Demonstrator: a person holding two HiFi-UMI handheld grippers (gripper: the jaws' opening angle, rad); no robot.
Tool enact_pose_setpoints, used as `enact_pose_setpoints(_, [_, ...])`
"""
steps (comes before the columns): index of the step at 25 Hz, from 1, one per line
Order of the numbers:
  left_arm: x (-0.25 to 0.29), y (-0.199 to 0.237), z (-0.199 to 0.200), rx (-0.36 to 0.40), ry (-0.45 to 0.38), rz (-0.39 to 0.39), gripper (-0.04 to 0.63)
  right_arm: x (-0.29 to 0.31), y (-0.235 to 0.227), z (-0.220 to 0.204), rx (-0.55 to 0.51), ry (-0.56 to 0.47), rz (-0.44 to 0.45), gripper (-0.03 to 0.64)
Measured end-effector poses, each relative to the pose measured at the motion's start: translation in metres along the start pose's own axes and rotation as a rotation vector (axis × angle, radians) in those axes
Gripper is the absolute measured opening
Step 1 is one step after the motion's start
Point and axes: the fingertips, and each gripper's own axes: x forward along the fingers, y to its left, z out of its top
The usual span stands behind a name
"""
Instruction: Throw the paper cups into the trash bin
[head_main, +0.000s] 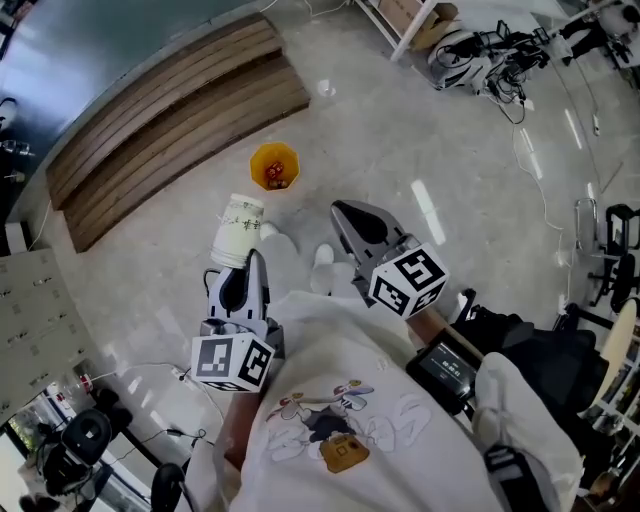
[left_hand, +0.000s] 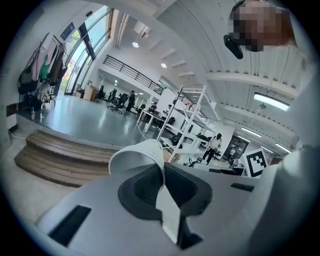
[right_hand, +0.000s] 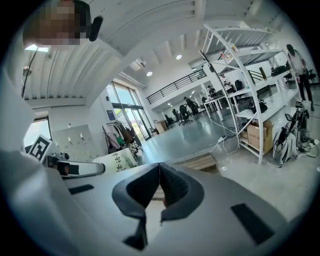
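The right gripper (right_hand: 160, 170) is seen with its jaws brought together, and nothing is held between them. At the near left, a paper cup (right_hand: 118, 161) with dark print is seen just beside part of the left gripper (right_hand: 95, 168). Beyond the jaws, wooden steps (right_hand: 199, 162) are laid on the floor. At the right, a white shelving rack (right_hand: 235, 75) is set up, and a cardboard box (right_hand: 254, 134) is kept on its low shelf.

Pale polished floor (head_main: 400, 150), wooden steps (head_main: 170, 110), white shelving (right_hand: 245, 75)
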Motion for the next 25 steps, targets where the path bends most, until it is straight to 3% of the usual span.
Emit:
enact_pose_setpoints(7, [0.040, 0.039, 0.026, -0.026, -0.004, -0.023, 0.025, 0.052, -0.005, 0.011, -0.020, 0.037, -0.011, 0.008])
enact_pose_setpoints(12, [0.057, 0.080, 0.052, -0.031, -0.025, -0.029, 0.025, 0.102, 0.003, 0.021, -0.185, 0.101, 0.001, 0.008])
enact_pose_setpoints(18, [0.105, 0.137, 0.059, -0.066, 0.071, -0.055, 0.025, 0.165, -0.008, 0.027, -0.254, 0.203, 0.018, 0.008])
enact_pose_setpoints(25, [0.164, 0.180, 0.041, -0.050, 0.173, -0.013, 0.025, 0.209, -0.042, 0.010, -0.271, 0.271, 0.058, 0.008])
